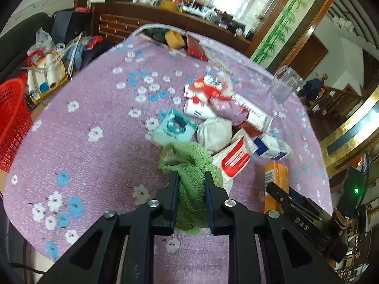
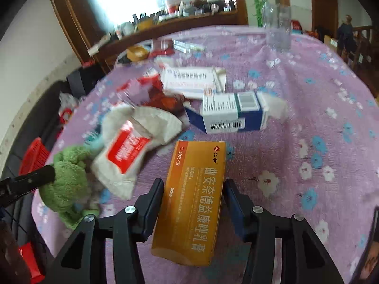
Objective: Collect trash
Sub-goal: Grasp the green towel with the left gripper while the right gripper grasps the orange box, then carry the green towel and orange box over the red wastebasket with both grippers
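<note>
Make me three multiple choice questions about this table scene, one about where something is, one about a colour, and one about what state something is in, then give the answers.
1. Where does the clear glass mug stand?
A. On the far right of the table, beyond the pile of trash
B. Inside the red basket
C. Between the left gripper's fingers

2. What colour is the fuzzy cloth?
A. Red
B. Green
C. Blue

3. What is between the right gripper's jaws?
A. Nothing
B. The white and blue box
C. The orange box

Answers: 1 A, the mug stands on the purple flowered tablecloth past the packets. 2 B, the cloth clamped in the left gripper is green. 3 C, the jaws stand on either side of the orange box, touching its edges.
</note>
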`<state>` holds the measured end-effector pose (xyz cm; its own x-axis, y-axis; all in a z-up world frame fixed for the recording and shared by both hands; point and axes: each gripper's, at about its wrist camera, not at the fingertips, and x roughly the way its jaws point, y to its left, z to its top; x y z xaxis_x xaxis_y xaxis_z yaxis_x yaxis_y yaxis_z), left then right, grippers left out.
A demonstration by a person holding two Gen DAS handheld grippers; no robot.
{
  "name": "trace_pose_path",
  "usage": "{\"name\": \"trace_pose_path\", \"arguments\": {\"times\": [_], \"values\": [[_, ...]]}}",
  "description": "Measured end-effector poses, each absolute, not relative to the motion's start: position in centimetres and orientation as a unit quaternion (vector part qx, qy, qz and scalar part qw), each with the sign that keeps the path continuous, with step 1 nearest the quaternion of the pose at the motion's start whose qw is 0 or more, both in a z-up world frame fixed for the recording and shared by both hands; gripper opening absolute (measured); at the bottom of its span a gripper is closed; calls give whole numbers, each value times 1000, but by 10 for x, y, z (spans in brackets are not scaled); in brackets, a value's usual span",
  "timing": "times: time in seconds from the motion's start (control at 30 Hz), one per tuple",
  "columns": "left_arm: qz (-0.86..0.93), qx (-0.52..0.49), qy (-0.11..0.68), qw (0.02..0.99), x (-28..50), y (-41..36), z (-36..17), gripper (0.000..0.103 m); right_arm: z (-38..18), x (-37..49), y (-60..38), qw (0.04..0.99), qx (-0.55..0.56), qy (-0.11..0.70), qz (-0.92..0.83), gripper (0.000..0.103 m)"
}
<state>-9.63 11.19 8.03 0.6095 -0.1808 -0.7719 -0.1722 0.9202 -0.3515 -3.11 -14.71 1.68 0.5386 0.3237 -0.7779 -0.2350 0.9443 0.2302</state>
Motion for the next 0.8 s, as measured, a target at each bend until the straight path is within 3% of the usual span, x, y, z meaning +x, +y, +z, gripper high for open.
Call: {"name": "trace_pose_path", "arguments": {"times": [0.4,0.8], "values": [[-29,-232,349,907,-160,154,148,21,111,-105,-106,915,89,325,221,55],[-21,-263,304,915,-194,203,157,20,135,-137,-53,915,70,304,255,55]]}}
